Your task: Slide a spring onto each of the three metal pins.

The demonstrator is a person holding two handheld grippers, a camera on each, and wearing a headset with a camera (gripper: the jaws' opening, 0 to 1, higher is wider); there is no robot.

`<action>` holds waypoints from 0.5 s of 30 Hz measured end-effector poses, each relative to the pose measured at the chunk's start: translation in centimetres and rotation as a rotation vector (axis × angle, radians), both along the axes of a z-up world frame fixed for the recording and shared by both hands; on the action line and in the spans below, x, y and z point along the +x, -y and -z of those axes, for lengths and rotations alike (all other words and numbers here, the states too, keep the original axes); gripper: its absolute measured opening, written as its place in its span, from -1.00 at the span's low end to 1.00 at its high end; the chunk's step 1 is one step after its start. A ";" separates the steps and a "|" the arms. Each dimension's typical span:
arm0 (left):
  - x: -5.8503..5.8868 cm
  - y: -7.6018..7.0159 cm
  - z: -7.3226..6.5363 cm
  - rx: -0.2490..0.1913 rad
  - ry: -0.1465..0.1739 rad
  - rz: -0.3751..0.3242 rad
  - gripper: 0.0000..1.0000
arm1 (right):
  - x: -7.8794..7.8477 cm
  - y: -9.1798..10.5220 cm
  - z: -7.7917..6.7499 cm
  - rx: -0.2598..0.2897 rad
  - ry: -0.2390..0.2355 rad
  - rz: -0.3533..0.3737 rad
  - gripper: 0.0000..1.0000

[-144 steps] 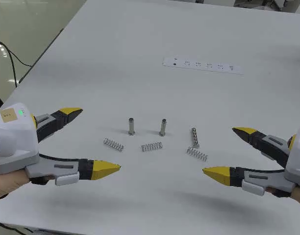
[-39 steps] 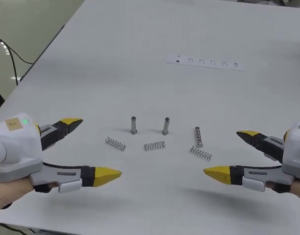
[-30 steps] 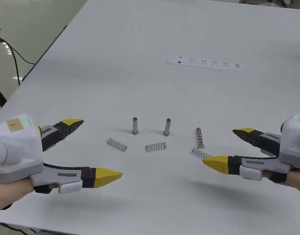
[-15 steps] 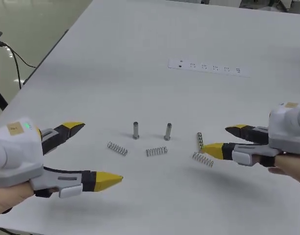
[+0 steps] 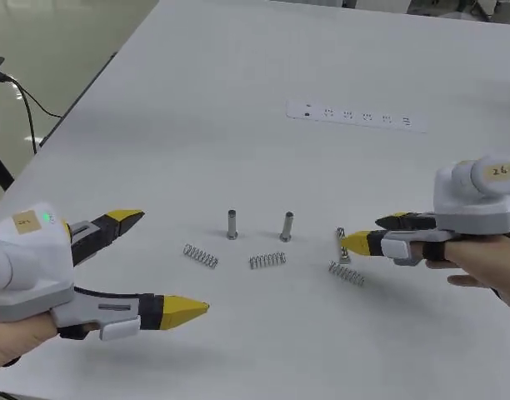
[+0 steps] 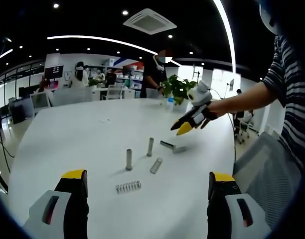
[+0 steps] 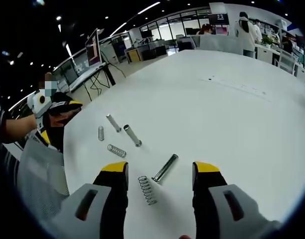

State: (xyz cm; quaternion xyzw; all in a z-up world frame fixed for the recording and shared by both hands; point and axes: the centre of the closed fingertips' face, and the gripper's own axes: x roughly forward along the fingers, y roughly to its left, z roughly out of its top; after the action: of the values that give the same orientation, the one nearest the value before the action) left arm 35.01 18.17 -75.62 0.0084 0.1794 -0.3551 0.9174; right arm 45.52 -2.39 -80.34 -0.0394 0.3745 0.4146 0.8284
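Two metal pins (image 5: 232, 223) (image 5: 287, 225) stand upright on the white table (image 5: 238, 108). The third pin (image 5: 341, 242) lies on its side; in the right gripper view this pin (image 7: 165, 168) sits between the jaws, just ahead of them. Three springs (image 5: 200, 256) (image 5: 267, 261) (image 5: 347, 273) lie loose in front of the pins. My right gripper (image 5: 370, 233) is open, its tips right beside the lying pin. My left gripper (image 5: 159, 262) hovers open at the near left, well short of the left spring (image 6: 128, 186).
A white power strip (image 5: 355, 117) lies farther back on the table. A black cable (image 5: 22, 92) hangs off the left edge. In the gripper views, people, desks and a potted plant (image 6: 180, 88) stand beyond the table.
My right gripper has moved left and away from me to the lying pin and has rolled onto its side. The left gripper has hardly moved.
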 end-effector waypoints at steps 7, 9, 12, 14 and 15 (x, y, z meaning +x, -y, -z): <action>-0.3 -0.1 0.3 0.003 -0.005 0.005 0.96 | 0.7 -0.5 0.8 -0.031 -0.046 0.018 -0.06; -0.4 -0.1 0.4 0.003 -0.009 0.006 0.96 | 0.9 -0.6 1.2 -0.055 -0.050 0.017 -0.06; -0.5 -0.2 0.3 0.000 -0.007 0.006 0.96 | 1.0 -0.7 1.7 -0.079 -0.056 0.018 -0.08; -0.5 -0.2 0.3 -0.004 -0.008 0.004 0.96 | 1.2 -0.8 1.9 -0.087 -0.064 0.021 -0.14; -0.5 -0.2 0.3 -0.004 -0.008 0.006 0.96 | 1.3 -0.9 1.9 -0.091 -0.064 0.023 -0.15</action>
State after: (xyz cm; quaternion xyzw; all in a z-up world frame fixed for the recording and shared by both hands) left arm 34.53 18.39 -75.93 0.0056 0.1824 -0.3580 0.9157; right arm 46.78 -1.48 -82.22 -0.0594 0.4195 0.3887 0.8182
